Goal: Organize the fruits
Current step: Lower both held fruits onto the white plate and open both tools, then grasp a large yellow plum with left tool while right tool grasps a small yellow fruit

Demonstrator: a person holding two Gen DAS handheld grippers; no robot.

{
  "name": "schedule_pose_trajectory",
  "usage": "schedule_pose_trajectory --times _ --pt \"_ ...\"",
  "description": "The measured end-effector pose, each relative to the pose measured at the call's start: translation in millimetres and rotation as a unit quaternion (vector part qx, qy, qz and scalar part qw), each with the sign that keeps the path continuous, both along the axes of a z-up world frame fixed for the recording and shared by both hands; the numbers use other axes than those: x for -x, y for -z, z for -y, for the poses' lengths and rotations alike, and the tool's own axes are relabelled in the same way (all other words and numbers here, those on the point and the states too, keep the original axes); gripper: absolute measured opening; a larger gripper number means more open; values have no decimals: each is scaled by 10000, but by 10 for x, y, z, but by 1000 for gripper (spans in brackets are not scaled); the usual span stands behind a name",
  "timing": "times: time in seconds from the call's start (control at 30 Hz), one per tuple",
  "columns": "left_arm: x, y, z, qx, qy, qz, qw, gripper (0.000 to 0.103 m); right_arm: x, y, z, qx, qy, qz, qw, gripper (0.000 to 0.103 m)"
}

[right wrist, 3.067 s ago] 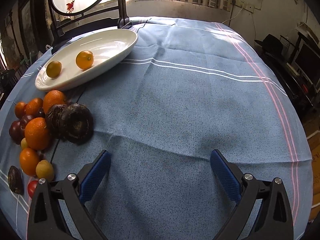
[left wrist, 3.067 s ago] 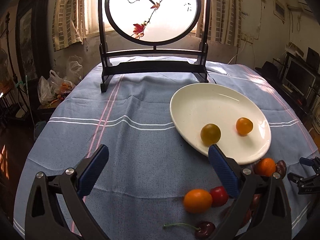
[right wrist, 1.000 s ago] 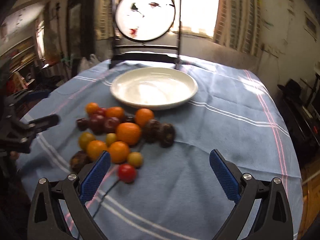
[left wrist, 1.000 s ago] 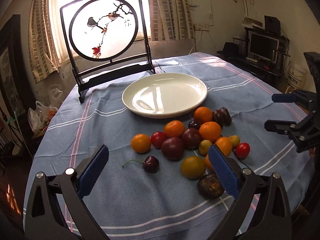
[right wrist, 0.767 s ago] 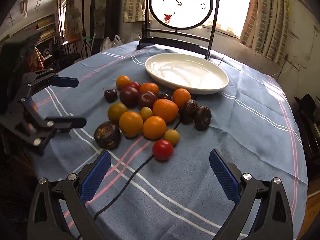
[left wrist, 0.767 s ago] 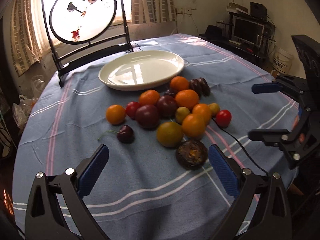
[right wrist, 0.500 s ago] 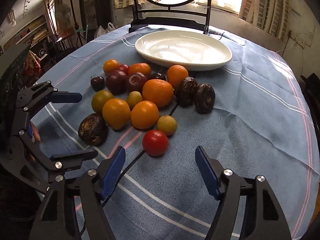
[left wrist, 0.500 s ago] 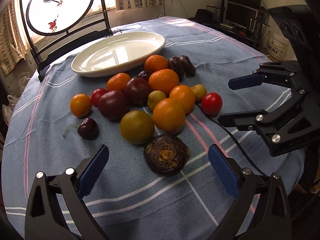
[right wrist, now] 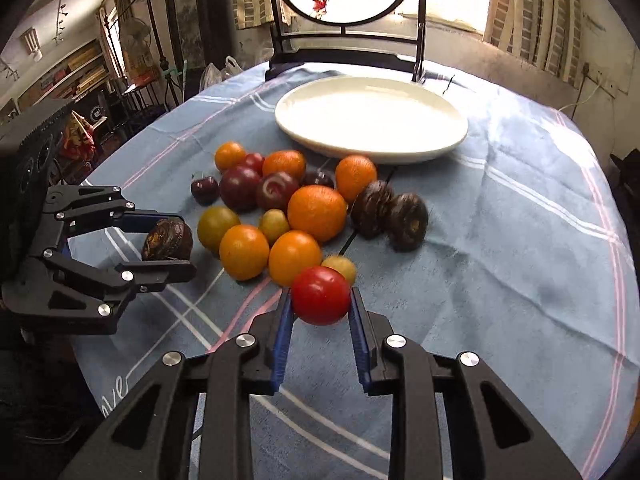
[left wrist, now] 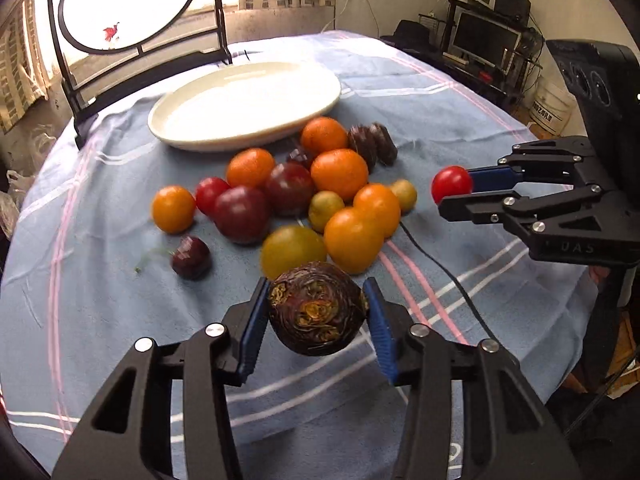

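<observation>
Gripping both at once: your left gripper (left wrist: 316, 312) has just been closing its jaws onto the dark fruit (left wrist: 316, 308), your right gripper (right wrist: 320, 312) onto the tomato (right wrist: 321, 295), near the pile. Lift straight up, clear the oranges (right wrist: 316, 212), then carry gently to the empty plate (right wrist: 372, 120).

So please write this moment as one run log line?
left tool: closing on dark wrinkled fruit | right tool: closing on red tomato | white plate: empty | other fruits: on cloth

Sunlit curtained window (right wrist: 532, 8), monitor (left wrist: 482, 46) on desk
</observation>
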State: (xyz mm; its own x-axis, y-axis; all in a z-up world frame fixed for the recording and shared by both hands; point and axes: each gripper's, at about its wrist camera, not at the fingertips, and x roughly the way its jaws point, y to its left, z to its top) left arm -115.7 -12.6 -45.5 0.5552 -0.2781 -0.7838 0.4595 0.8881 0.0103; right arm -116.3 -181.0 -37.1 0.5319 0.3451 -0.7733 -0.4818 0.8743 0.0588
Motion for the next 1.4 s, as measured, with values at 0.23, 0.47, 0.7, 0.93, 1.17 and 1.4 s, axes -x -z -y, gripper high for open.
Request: schedule_pose_trajectory --times 0.23,0.47,0.7,0.93,1.17,1.4 --pt "-811 -773 -15 25 -1035 1088 9887 46 -725 -611 -67 -202 353 777 9961 28" --pt "-1859 -377 100 -552 -1664 530 9831 46 -1746 -323 -210 -271 764 186 9965 28" --pt "-2198 -3 54 -601 -1771 84 9823 46 -2143 37 -356 -78 793 -170 9967 30" --pt "-2236 39 13 -640 -1928 210 9789 78 -2107 -17 -341 -18 890 210 9958 66" --pt "-1941 -143 37 -604 -1794 555 9803 81 -1590 -222 -120 -460 717 378 9956 73" --pt "-1468 -297 137 -575 -1531 816 9832 84 -848 -320 7 -405 470 661 9959 74"
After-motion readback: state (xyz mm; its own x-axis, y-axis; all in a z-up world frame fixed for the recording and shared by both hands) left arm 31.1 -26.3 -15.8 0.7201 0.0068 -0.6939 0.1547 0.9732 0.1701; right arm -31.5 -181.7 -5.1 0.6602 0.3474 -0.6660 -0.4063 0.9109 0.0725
